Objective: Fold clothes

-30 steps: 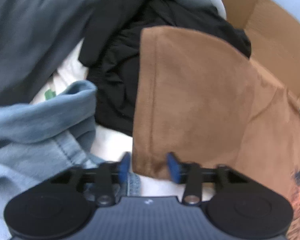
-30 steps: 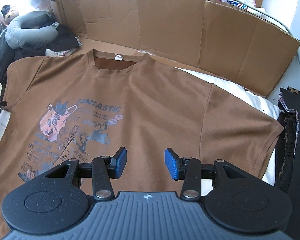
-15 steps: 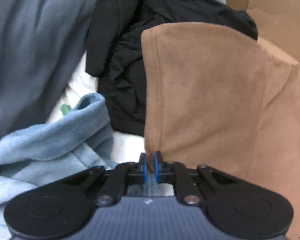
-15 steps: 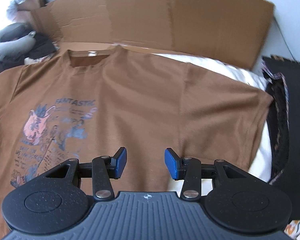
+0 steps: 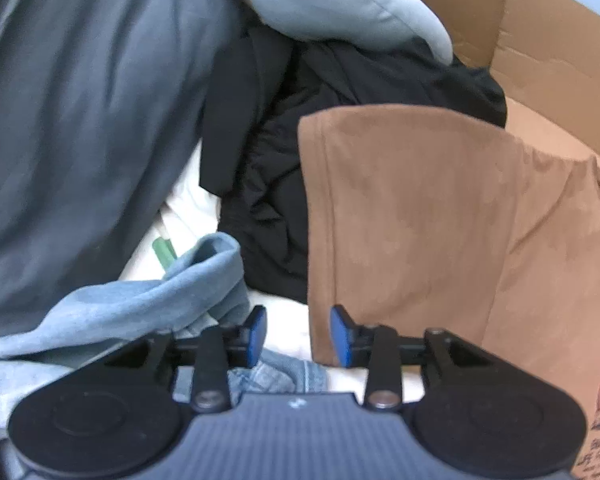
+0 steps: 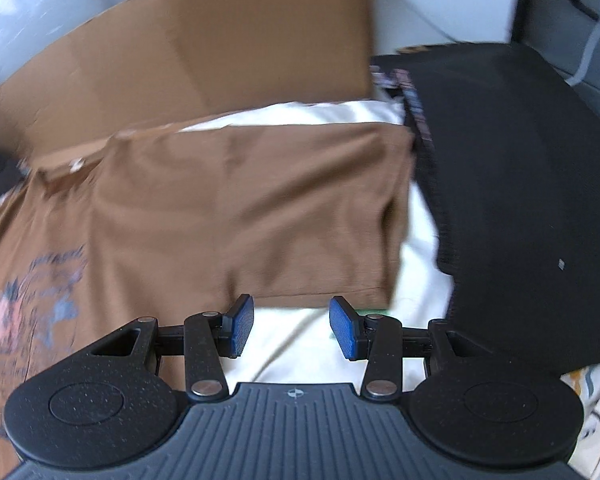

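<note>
Since a moment ago your left gripper (image 5: pixel 298 330) has unclamped from the sleeve edge, jaws just reopened with nothing between; your right gripper (image 6: pixel 291 326), also spread and empty, has swung toward the other sleeve. White bedding (image 6: pixel 300 340) lies below, cardboard (image 6: pixel 204 52) behind. One brown T-shirt (image 6: pixel 240 208) lies flat, print up, left sleeve (image 5: pixel 400 208) beside black clothing (image 5: pixel 276 184)
</note>
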The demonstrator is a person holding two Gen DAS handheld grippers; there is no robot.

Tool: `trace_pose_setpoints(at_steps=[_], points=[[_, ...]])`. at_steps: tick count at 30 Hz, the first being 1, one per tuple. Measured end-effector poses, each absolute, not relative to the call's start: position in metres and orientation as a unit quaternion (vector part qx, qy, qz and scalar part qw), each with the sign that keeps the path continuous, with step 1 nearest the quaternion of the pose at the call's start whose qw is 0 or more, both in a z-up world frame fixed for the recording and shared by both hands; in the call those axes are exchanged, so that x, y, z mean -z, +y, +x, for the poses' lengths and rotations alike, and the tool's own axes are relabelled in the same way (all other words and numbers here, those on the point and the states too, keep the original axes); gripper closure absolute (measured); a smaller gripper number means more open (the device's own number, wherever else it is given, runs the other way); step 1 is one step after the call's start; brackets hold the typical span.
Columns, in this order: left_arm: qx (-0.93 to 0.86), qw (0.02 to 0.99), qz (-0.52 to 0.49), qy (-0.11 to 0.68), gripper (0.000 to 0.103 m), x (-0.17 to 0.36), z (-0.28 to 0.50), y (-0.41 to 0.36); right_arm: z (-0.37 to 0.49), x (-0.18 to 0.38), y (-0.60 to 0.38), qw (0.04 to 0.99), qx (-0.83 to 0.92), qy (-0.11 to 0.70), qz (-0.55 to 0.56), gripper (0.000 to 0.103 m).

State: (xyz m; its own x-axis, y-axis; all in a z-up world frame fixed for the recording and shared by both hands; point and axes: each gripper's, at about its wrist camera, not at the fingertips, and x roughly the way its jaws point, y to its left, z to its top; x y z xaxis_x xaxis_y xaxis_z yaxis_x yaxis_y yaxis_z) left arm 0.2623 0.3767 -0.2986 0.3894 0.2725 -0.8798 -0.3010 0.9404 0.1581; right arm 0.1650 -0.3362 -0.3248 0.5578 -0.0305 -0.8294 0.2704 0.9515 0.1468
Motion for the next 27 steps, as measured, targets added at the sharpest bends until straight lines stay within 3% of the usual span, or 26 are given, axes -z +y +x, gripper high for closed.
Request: trace_pose_setpoints(at_steps=[10, 20, 24, 25, 27], points=[[-0.155, 0.843, -0.021, 0.515, 0.06, 0.272, 0.258, 0.354, 0.171, 0.344, -0.369, 0.873, 0.145, 0.429, 0.178, 0.054], [-0.149, 0.837, -0.031, 0.526, 0.059, 0.273, 0.215, 0.341, 0.186, 0.375, -0.378, 0.863, 0.13, 0.458, 0.169, 0.056], [-0.155, 0.833, -0.027, 0.531, 0.059, 0.273, 0.2, 0.343, 0.183, 0.375, -0.379, 0.866, 0.123, 0.46, 0.153, 0.095], [-0.157, 0.832, -0.027, 0.531, 0.059, 0.272, 0.197, 0.344, 0.183, 0.375, -0.38, 0.867, 0.119, 0.459, 0.15, 0.1], [-0.16, 0.831, -0.03, 0.531, 0.059, 0.27, 0.193, 0.346, 0.181, 0.372, -0.381, 0.87, 0.115, 0.457, 0.143, 0.101]])
